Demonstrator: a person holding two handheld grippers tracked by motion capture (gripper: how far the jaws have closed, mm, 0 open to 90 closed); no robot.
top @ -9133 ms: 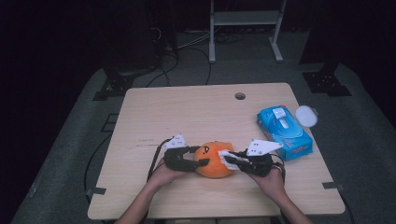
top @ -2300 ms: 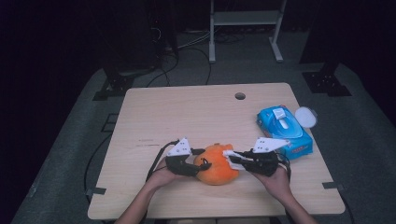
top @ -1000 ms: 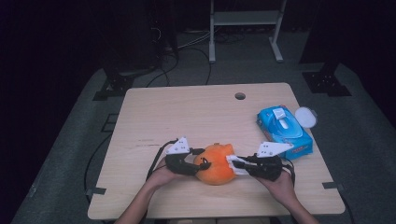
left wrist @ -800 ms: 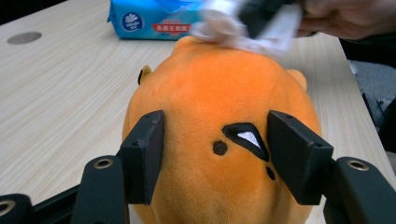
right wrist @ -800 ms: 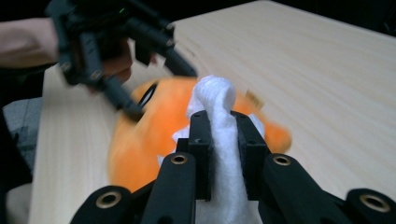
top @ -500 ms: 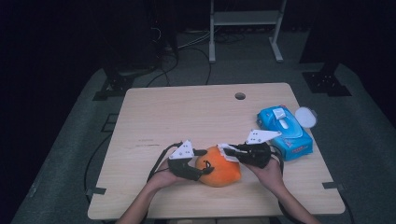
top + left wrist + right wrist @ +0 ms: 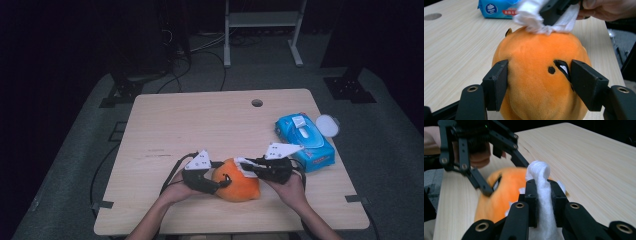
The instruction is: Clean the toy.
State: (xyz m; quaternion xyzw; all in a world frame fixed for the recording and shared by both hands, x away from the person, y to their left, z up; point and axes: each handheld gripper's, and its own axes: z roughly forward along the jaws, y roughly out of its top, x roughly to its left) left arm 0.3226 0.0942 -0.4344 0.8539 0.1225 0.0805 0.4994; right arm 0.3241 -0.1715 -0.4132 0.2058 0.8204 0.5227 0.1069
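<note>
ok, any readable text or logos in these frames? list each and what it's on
Blue wipes pack, round white logo: brand lettering too blurred to read.
Same pack, red strip: white Chinese characters, too small to read.
Same pack in the high view: white label and red strip, nothing legible.
Orange plush toy, table, grippers: no text.

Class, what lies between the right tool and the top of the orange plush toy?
A white wipe, clamped in the right tool, lies against the orange plush toy; the left gripper view shows it.
</note>
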